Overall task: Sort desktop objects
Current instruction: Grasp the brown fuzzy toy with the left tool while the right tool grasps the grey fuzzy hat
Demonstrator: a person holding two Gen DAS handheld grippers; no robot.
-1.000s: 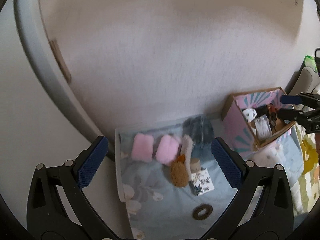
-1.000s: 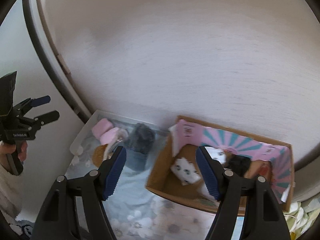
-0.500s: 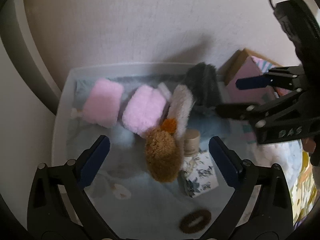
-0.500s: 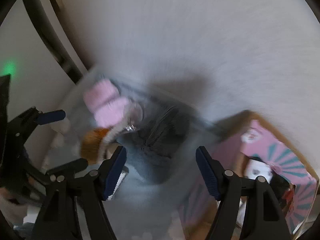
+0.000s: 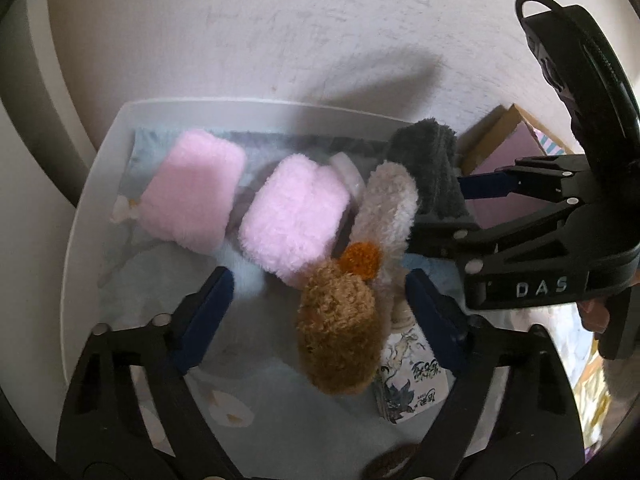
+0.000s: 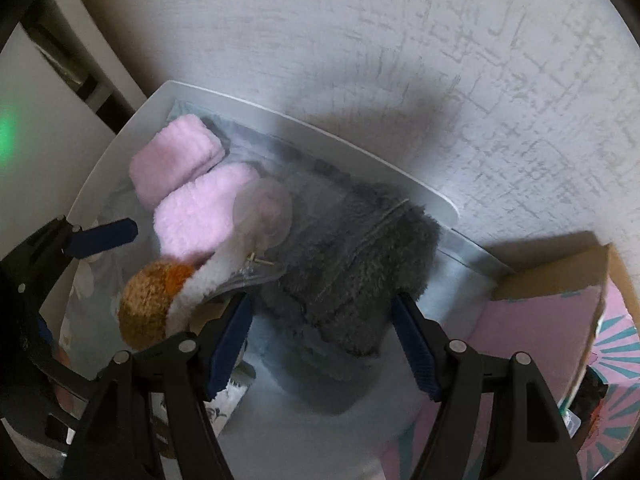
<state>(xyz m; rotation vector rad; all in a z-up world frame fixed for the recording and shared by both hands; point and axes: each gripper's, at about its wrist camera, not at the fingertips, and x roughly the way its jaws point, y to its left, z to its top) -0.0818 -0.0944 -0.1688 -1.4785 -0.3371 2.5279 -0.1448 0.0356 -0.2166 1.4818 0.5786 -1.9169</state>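
So the white plastic tray [image 5: 86,216] is sitting right against a rough plastered wall [image 5: 280,32], and it's lined with a pale blue floral cloth [image 5: 280,412]. Pretty crowded in there. Two fluffy pink pads [image 5: 192,194] [image 5: 294,214] are lying side by side toward the back, and a curly brown plush [image 5: 338,330] with an orange pom on top is leaning against a long cream fuzzy piece [image 5: 386,208]. A small printed white box [image 5: 412,380] is tucked just beside the plush, partly hidden behind it, with a tan cap poking up at its top. A dark ring [image 5: 390,462] is peeking out at the bottom edge, mostly blocked by the gripper body.

The left gripper [image 5: 320,300] is hanging wide open, empty, with the brown plush between its blue pads but not touching either one.

The right gripper [image 6: 322,328] is also spread open, straddling the shaggy dark grey fuzzy thing [image 6: 352,264] without pinching it. That grey thing is sitting at the tray's right end, next to a cardboard box [image 6: 560,280] with a pink and teal sunburst lining. A clear plastic disc [image 6: 266,210] is leaning between the grey fuzz and the nearer pink pad.
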